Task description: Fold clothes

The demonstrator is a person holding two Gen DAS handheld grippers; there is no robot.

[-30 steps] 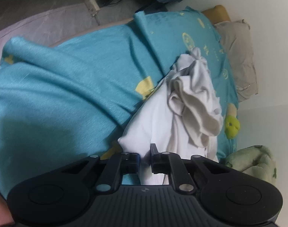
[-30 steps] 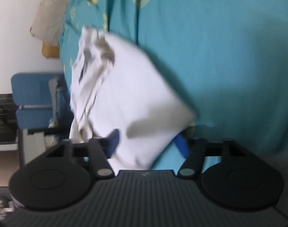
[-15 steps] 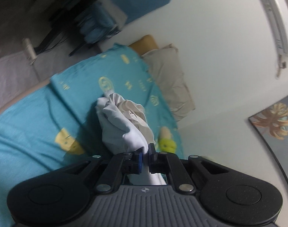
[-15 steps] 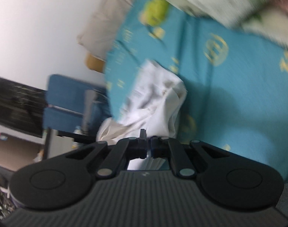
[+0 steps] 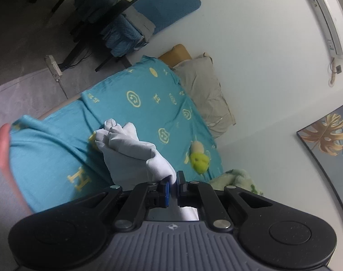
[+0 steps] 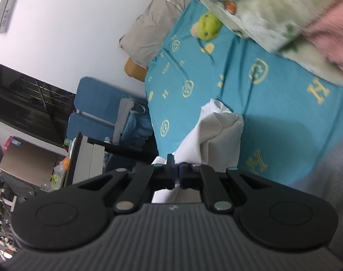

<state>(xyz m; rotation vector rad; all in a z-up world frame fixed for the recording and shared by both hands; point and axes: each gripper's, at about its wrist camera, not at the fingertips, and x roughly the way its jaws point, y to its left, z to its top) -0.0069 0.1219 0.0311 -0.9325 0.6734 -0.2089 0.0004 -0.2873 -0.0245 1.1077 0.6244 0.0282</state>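
White shirt [image 5: 130, 151] hung bunched, pinched tight by left gripper [image 5: 173, 186] and right gripper [image 6: 176, 174]; spreading it flat probably came next.

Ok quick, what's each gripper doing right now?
Left gripper: closed, pinching the white garment above the teal bedsheet.
Right gripper: closed, pinching another part of the white garment.

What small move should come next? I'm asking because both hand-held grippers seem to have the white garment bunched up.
Probably draw the two apart to spread it. The left hand-held gripper and right hand-held gripper are each shut on the white garment, which hangs crumpled above the teal bedsheet, too bunched to fold.
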